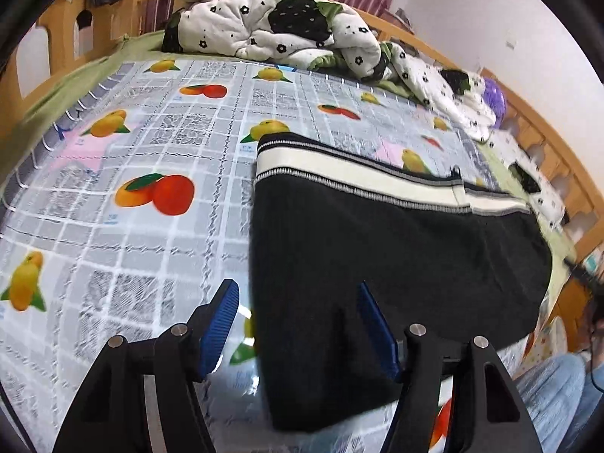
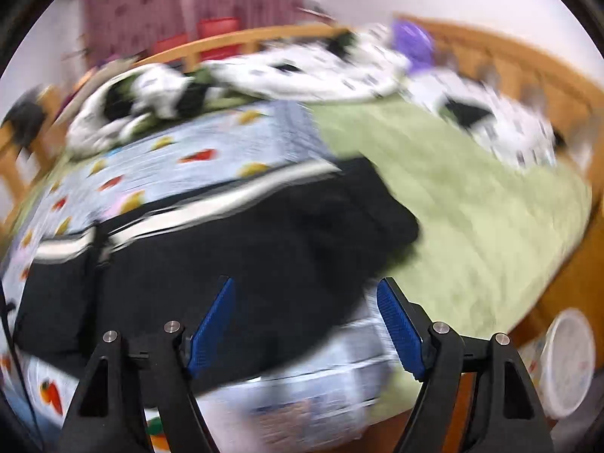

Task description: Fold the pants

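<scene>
- A bed with a wooden rail is seen, covered by a fruit-printed sheet; a rumpled quilt is heaped at the far end.
- The pants, black with a white-striped band, are laid folded on the sheet, right of centre.
- The left gripper is held spread above the pants' near left edge, nothing pinched.
- The right gripper is spread and empty over the pants' right end; this view is blurred.

Rumpled floral quilt, purple ball, fruit-print sheet, white tub.
</scene>
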